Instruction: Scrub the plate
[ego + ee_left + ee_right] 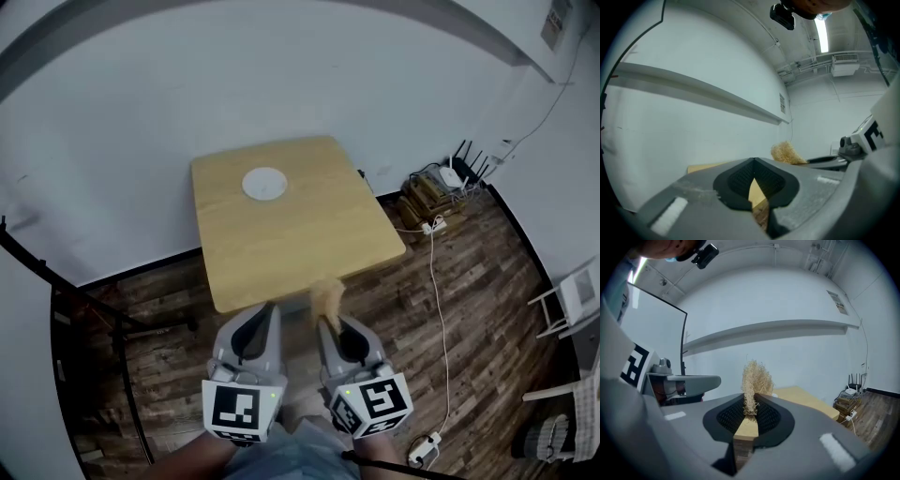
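Pale wood table sits mid-frame in the head view, with the white plate on its far part, upper centre. The left gripper and right gripper are low in the frame, short of the table. Left gripper view: jaws meet, empty. Right gripper view: jaws pinch a straw-coloured scrubber.

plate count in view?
1: a white plate lies on the wooden table, toward its far edge. The scrubber in the right gripper hides a bit of the near edge.
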Available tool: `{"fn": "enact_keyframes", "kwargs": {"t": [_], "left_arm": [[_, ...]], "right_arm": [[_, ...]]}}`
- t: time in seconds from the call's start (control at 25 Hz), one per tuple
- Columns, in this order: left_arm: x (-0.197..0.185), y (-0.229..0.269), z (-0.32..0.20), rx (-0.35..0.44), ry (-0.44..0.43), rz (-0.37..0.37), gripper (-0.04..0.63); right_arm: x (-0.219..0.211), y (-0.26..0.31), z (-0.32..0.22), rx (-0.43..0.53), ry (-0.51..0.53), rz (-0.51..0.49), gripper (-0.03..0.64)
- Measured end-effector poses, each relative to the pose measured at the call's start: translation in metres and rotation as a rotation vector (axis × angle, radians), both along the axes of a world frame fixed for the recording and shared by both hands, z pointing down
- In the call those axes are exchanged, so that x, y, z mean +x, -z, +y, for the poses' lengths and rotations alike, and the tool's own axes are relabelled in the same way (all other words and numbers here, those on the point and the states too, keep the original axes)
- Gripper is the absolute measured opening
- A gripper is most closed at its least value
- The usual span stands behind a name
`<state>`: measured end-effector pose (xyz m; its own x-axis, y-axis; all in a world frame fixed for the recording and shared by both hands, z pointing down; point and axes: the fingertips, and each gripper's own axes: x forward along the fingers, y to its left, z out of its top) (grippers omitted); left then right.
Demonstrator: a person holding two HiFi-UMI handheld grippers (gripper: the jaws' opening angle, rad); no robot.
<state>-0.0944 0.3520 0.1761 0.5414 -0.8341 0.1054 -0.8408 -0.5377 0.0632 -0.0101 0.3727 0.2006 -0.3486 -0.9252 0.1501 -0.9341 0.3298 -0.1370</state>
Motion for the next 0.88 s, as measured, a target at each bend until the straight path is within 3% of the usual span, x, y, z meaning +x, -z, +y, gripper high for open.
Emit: {"fn": "enact_keyframes", "kwargs": {"t": [0.32, 0.72, 0.88], "left_arm": [[0.024, -0.009, -0.025, -0.013, -0.015, -0.041, 0.02], [0.061, -0.038, -0.09, -0.106, 0.087, -0.113, 0.02], [0.084, -0.037, -0.12, -0.105, 0.122, -0.133, 0.021]], "right_arm": [[0.023, 0.003, -0.03, 0.007, -0.005, -0.019, 0.049], [0.062, -0.021, -0.112, -0.037, 0.095, -0.044, 0.049], [0.085, -0.019, -0.147, -0.04, 0.137, -0.056, 0.049]]}}
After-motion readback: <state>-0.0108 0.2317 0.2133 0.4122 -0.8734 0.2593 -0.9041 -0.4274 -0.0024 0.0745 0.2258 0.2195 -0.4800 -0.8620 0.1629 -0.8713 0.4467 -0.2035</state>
